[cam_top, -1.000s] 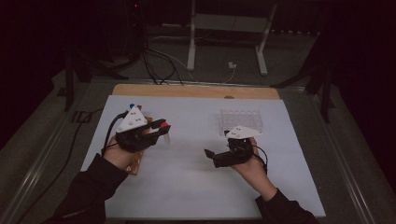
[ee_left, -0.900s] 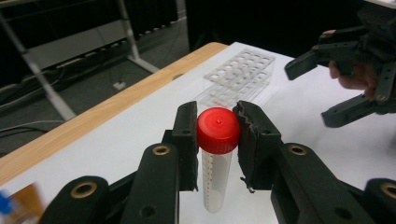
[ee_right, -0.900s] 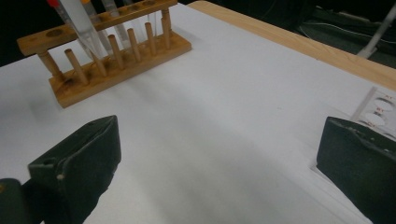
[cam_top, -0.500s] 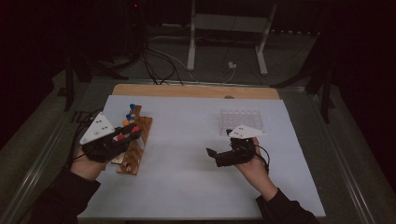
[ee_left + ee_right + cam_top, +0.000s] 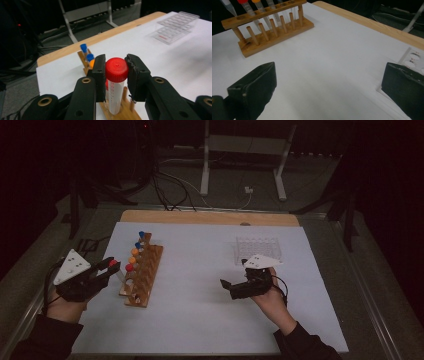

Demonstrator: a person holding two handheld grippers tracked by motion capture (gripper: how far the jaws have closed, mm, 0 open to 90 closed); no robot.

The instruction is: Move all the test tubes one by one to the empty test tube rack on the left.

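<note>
A wooden tube rack (image 5: 145, 270) stands on the left of the white mat and holds several tubes with blue, orange and red caps. My left gripper (image 5: 111, 267) is just left of the rack, shut on the red cap of a clear tube (image 5: 115, 265). In the left gripper view the red-capped tube (image 5: 116, 75) hangs upright between the jaws of the left gripper (image 5: 116, 79), over the near end of the rack (image 5: 126, 113). My right gripper (image 5: 226, 286) rests open at mid-right. In the right gripper view its jaws (image 5: 329, 82) stand wide apart over bare mat, facing the rack (image 5: 274, 27).
A clear well plate (image 5: 257, 247) lies behind the right gripper, and its corner (image 5: 412, 58) is beside the right jaw. The mat (image 5: 200, 315) lies on a wooden table whose far edge (image 5: 210, 216) shows. Cables and a stand's legs lie on the floor beyond.
The left gripper has carried the red-capped tube leftward, from over the rack's inner side to its left side. The right gripper has stayed still.
</note>
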